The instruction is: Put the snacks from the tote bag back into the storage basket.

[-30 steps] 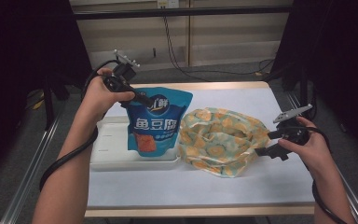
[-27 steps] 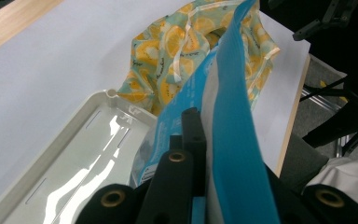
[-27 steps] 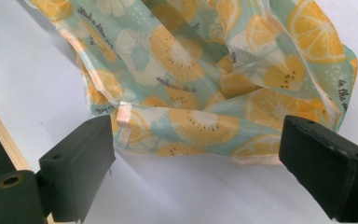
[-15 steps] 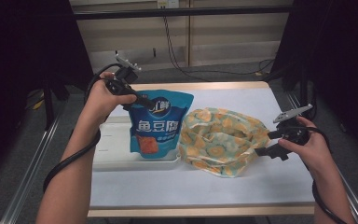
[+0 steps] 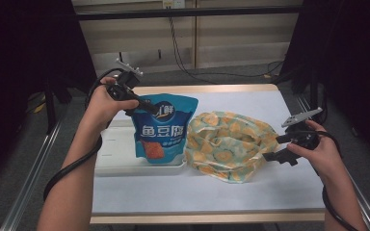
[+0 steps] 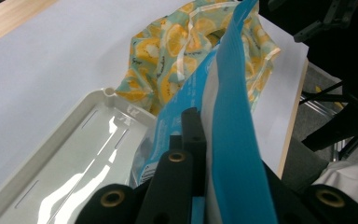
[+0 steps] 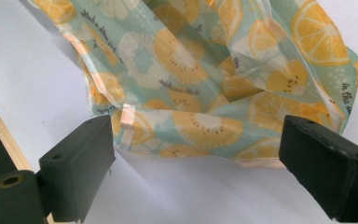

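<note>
Left gripper (image 5: 147, 107) pinching top edge of glossy blue pouch (image 5: 161, 130), upright over white plastic tray (image 5: 118, 161). Left gripper view: pouch's ribbed seal clamped between jaws. Right gripper (image 7: 191, 154) jaws spread beside crinkly lemon-print bag (image 5: 229, 144) on table (image 5: 197, 192). Pouch little shifted since second ago; right hand unmoved.

The pouch (image 5: 162, 129) hides the right part of the tray (image 5: 120, 163) in the high view, and the left gripper (image 5: 150, 107) covers its top left corner; in the left gripper view the pouch runs off the frame at 12 and 6 o'clock. The bag (image 7: 205, 88) is cut off at 12 o'clock in the right gripper view, so its opening cannot be made out there. The small print on the pouch is too small to read.
</note>
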